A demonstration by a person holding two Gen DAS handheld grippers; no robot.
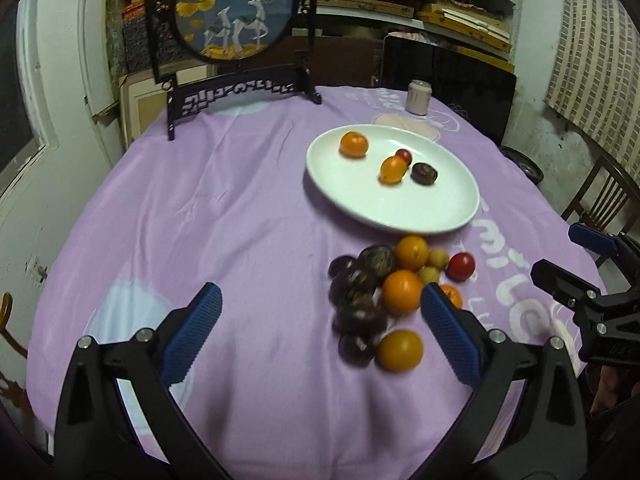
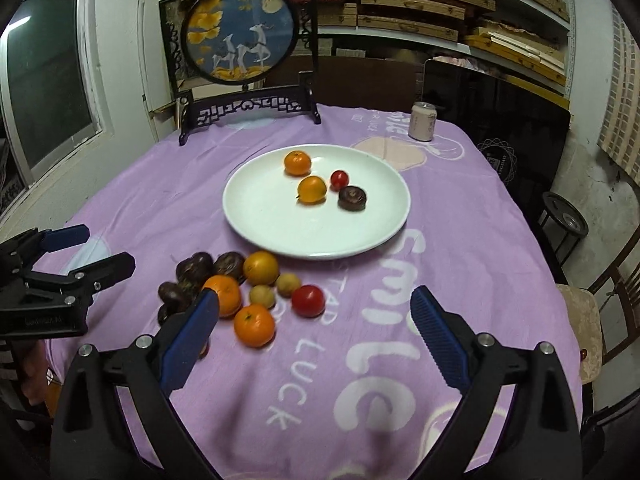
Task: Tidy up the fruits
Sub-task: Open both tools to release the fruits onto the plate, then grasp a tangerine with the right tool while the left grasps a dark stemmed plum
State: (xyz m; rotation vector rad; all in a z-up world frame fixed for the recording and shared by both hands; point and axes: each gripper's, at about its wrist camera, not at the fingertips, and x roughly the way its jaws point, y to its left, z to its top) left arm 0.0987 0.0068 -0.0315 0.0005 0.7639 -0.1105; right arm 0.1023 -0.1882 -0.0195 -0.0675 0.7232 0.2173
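A white plate (image 1: 360, 200) (image 2: 260, 216) sits mid-table holding two oranges (image 1: 353, 144) (image 2: 311, 189), a small red tomato (image 2: 339, 179) and a dark brown fruit (image 1: 424, 173) (image 2: 352, 198). In front of the plate lies a pile of loose fruit: oranges (image 1: 401, 350) (image 2: 254, 325), dark brown fruits (image 1: 354, 286) (image 2: 194, 265), small yellow fruits (image 2: 288, 284) and a red tomato (image 1: 461, 266) (image 2: 307, 300). My left gripper (image 1: 320, 312) is open and empty, above the cloth just left of the pile. My right gripper (image 2: 314, 316) is open and empty, above the pile's right side.
A purple cloth (image 1: 200, 200) covers the round table. A framed round picture on a black stand (image 1: 236, 8) (image 2: 240, 32) stands at the back left. A pale can (image 1: 418, 97) (image 2: 422, 121) stands at the back right. Chairs (image 2: 612, 288) stand to the right.
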